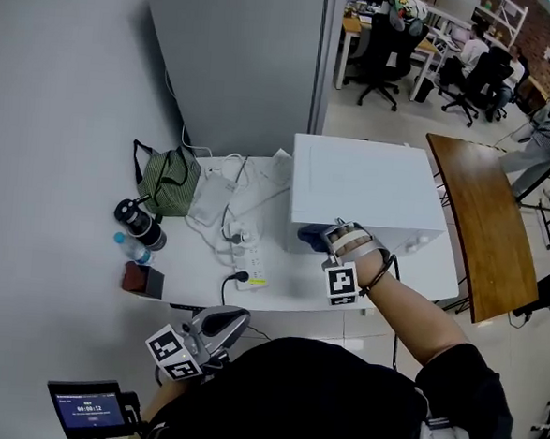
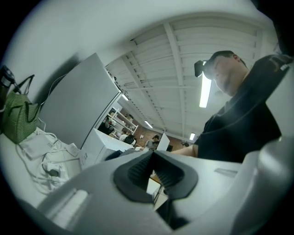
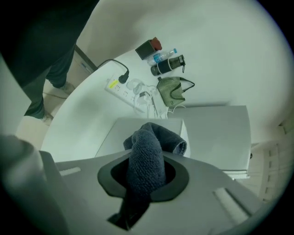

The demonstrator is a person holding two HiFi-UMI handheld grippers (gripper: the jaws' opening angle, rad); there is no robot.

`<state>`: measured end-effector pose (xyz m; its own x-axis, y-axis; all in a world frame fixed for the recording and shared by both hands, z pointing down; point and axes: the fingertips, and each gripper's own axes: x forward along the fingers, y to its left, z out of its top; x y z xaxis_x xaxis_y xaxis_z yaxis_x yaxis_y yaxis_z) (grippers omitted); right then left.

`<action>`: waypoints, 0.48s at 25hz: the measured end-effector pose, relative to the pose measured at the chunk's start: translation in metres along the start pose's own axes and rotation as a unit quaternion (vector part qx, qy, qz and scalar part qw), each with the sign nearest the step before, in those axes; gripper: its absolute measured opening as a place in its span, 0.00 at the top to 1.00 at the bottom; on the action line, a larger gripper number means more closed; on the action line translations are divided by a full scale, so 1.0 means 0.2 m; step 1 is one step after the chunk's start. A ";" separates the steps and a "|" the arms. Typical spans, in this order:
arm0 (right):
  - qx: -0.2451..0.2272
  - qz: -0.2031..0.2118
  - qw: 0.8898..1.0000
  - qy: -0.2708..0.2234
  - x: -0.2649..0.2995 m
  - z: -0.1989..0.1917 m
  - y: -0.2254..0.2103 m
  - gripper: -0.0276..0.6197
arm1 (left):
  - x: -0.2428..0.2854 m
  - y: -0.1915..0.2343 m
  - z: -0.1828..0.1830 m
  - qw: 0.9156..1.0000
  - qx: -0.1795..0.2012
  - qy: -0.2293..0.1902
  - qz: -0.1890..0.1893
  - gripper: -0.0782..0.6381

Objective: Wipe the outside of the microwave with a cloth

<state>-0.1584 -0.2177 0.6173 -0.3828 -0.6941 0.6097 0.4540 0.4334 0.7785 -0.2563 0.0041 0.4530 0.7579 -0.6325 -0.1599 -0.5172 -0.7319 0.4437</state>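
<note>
Dark nubby cloth in right gripper, boxy white microwave

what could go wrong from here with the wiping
1. The cloth sits bunched in the right gripper, so dragging it across the microwave could pull it loose.
2. The power strip and loose cables lie close beside the microwave; a low sweep might snag them.
3. The left gripper is shut, empty and away from the microwave, so a firm push could shift it.
</note>
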 end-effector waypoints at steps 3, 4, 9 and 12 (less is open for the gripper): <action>0.015 0.010 0.999 0.038 -0.10 -0.33 0.14 0.87 | 0.14 -0.04 -0.03 1.000 0.007 0.011 -0.021 0.89; 0.022 0.010 0.999 0.048 -0.14 -0.44 0.18 0.87 | 0.21 -0.06 -0.05 0.999 0.009 0.016 -0.026 0.89; 0.039 0.005 0.995 0.089 -0.33 -1.02 0.36 0.87 | 0.62 -0.22 -0.17 0.998 0.013 0.034 -0.051 0.89; 0.054 0.001 0.994 0.098 -0.42 -1.30 0.47 0.87 | 0.85 -0.34 -0.25 0.997 0.010 0.040 -0.062 0.89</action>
<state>0.1253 -0.2680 0.5999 -0.2129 -0.7868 0.5793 0.3622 0.4871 0.7947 -0.0724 -0.0416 0.4399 0.8455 -0.5147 -0.1418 -0.4245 -0.8092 0.4062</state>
